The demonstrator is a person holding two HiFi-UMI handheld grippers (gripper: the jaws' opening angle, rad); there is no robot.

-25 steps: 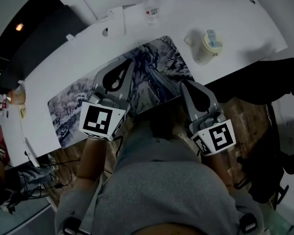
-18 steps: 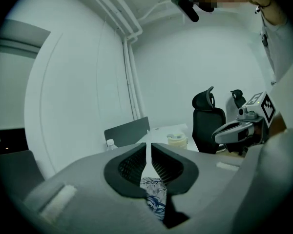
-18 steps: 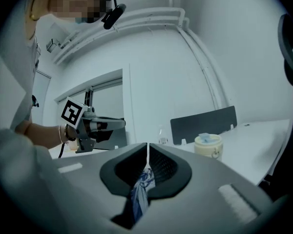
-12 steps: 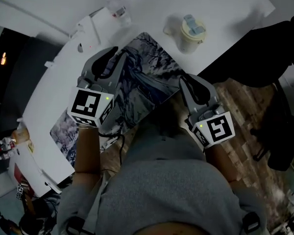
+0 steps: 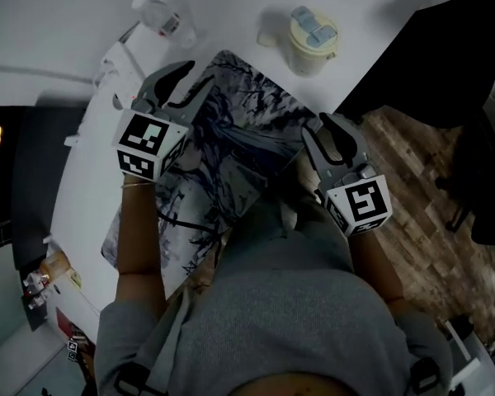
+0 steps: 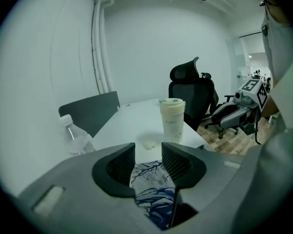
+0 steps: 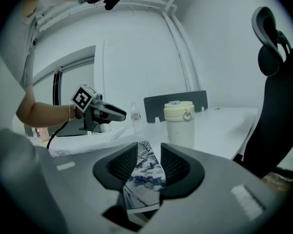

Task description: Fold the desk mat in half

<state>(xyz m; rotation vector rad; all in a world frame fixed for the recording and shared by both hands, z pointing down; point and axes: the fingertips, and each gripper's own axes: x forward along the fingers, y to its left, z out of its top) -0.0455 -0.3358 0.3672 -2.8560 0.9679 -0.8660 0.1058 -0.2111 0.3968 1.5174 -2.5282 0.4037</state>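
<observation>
The desk mat (image 5: 231, 139), printed in blue, white and black, lies on the white desk (image 5: 74, 23). My left gripper (image 5: 175, 77) reaches over the mat's far left side, near the bottle. Its jaws have just been opening and stand apart, with the mat (image 6: 154, 179) showing in the gap below them. My right gripper (image 5: 326, 126) is at the mat's near right edge. Its jaws have also just been opening, and the mat's edge (image 7: 144, 172) lies loose between the pads. In the right gripper view the left gripper (image 7: 100, 112) shows over the desk.
A cream lidded cup (image 5: 312, 35) stands beyond the mat's far corner, and a clear water bottle (image 5: 161, 19) stands to the left of it. A black office chair (image 5: 433, 56) is to the right of the desk, over the wooden floor (image 5: 429, 213).
The left gripper has moved out over the mat toward the bottle. The right gripper has stayed by the mat's near edge. The head view has swung, so the desk now runs more steeply.
</observation>
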